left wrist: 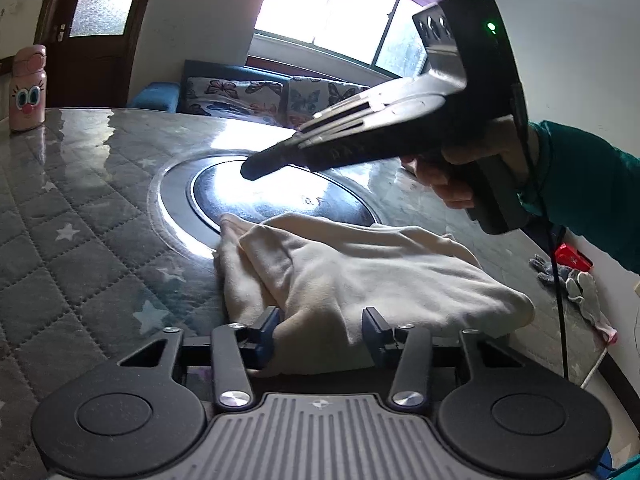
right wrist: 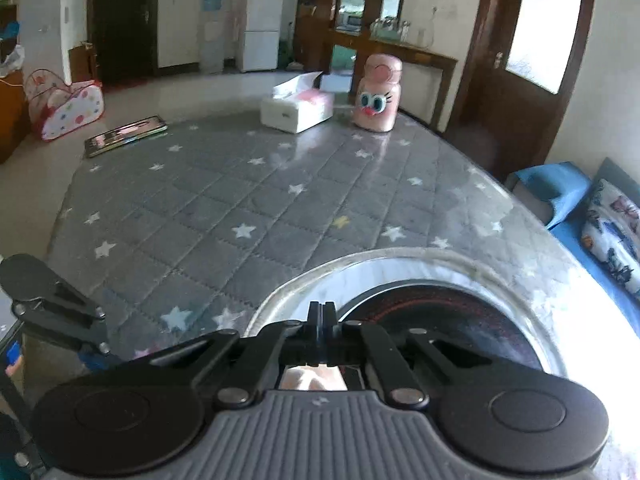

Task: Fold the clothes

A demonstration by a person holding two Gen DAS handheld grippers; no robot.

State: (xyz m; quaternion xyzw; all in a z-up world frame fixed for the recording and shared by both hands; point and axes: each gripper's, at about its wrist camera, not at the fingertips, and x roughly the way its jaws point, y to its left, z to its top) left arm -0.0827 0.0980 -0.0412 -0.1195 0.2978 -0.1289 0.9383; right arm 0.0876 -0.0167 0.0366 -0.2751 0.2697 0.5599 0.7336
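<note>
The left gripper (left wrist: 322, 324) sits at the near edge of the cream garment (left wrist: 360, 268), its jaws apart with a bunched fold between them; whether the pads press it is hard to tell. The garment lies crumpled on the desk (left wrist: 80, 208), its far edge overlapping the round glass inset (left wrist: 280, 196). Above the inset hangs the right gripper (right wrist: 320, 312), jaws clenched together with nothing between them, held by a hand (left wrist: 460, 176) in a teal sleeve (left wrist: 584, 184). Beyond, the quilted star cover lies open as far as a tissue box (right wrist: 296, 110) and pink bottle (right wrist: 378, 96) near the far edge.
</note>
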